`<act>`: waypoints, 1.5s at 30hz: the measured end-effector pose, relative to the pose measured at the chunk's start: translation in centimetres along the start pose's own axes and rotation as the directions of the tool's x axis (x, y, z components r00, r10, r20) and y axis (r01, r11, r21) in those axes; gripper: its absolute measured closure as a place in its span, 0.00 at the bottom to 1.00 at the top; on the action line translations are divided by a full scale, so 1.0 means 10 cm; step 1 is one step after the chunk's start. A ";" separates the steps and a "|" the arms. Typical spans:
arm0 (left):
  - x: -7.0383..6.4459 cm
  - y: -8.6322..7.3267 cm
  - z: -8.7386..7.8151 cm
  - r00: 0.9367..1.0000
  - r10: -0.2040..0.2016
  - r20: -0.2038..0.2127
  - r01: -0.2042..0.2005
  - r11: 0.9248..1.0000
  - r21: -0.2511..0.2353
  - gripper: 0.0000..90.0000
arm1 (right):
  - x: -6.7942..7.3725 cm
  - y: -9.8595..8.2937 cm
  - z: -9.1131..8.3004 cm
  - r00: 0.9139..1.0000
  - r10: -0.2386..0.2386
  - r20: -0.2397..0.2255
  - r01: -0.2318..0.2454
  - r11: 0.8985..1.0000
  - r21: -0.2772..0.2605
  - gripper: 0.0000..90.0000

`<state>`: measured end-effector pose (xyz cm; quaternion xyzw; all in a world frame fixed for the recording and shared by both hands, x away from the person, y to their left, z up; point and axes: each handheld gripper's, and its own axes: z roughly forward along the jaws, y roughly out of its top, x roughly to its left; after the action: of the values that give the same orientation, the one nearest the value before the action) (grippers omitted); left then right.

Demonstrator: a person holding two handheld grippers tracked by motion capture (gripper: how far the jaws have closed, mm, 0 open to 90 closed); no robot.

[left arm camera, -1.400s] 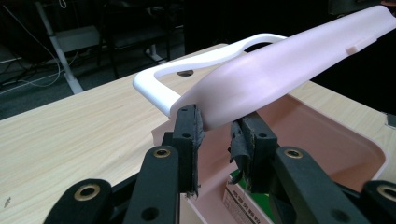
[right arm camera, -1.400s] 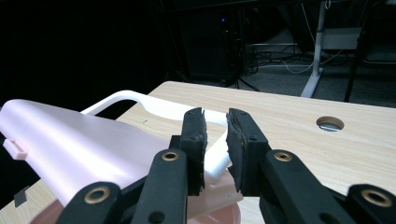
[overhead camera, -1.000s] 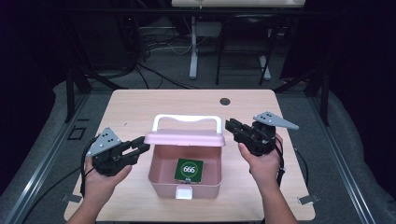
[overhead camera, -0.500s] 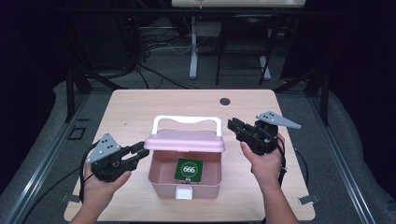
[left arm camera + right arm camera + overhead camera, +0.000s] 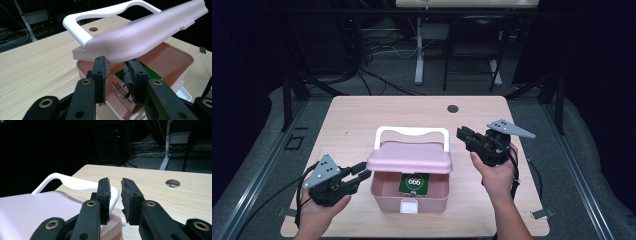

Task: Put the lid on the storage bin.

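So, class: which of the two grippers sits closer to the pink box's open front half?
The left gripper. It points at the pink box just under the raised lid, while the right gripper sits back beside the white handle.

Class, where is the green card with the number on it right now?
In the high view, the green card stands inside the pink box at the table's near middle, partly under the raised lid, between the two grippers.

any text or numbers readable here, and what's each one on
"666": white figures in a ring on the green card inside the pink box.
Small print on the side of that card, seen between the jaws in the left gripper view: too blurred to read.
The lid and white handle carry no writing.
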<state>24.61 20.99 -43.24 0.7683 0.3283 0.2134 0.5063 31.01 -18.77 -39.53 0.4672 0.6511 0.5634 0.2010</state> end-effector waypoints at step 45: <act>-0.14 -0.53 -0.01 1.000 0.007 0.016 -0.008 0.996 0.087 0.80 | -0.02 -0.01 -0.04 1.000 -0.008 0.009 0.008 1.000 -0.014 0.86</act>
<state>22.06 21.53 -48.09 0.7924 0.3305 0.1948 0.4743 30.73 -19.18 -39.59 0.4658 0.6480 0.5650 0.2094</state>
